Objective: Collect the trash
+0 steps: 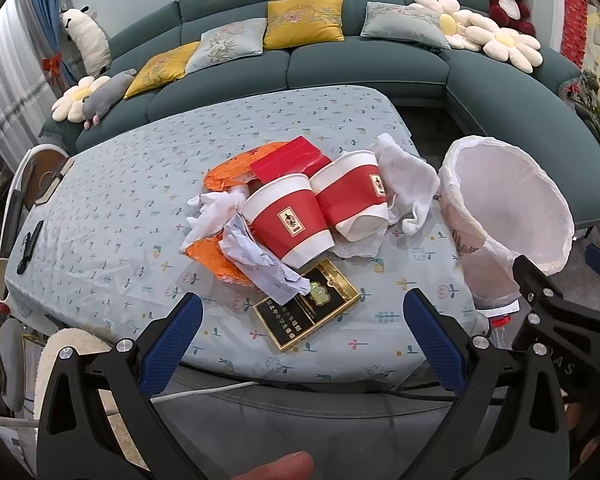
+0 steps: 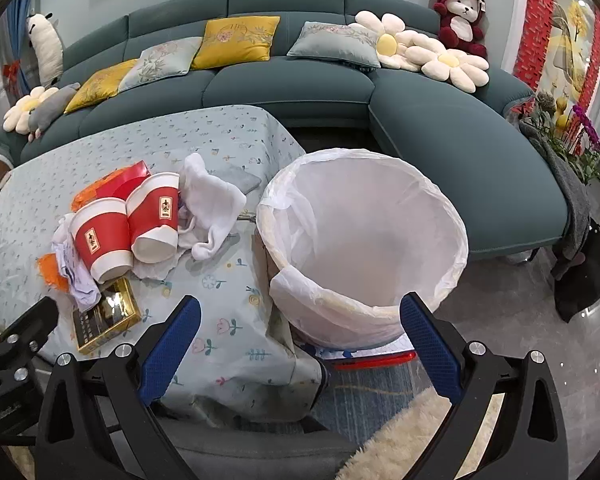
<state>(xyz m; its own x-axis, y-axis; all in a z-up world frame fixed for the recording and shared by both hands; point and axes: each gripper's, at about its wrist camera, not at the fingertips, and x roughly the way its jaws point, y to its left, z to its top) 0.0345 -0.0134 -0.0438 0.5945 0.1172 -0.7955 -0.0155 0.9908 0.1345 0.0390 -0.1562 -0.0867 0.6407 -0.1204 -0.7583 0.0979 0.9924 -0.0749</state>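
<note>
Nothing collected yet: the white-lined round bin (image 2: pixel 364 248) at the surface's (image 1: pixel 140 184) right edge looks empty, two red paper cups (image 1: pixel 288 220) and wrappers untouched; both left tongs (image 1: pixel 300 340) and right tongs (image 2: pixel 300 344) spread, holding nothing.

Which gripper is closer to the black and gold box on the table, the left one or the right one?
Left. The left gripper is open just in front of the box. The right gripper is open further right, by the bin, with the box off to its left.
</note>
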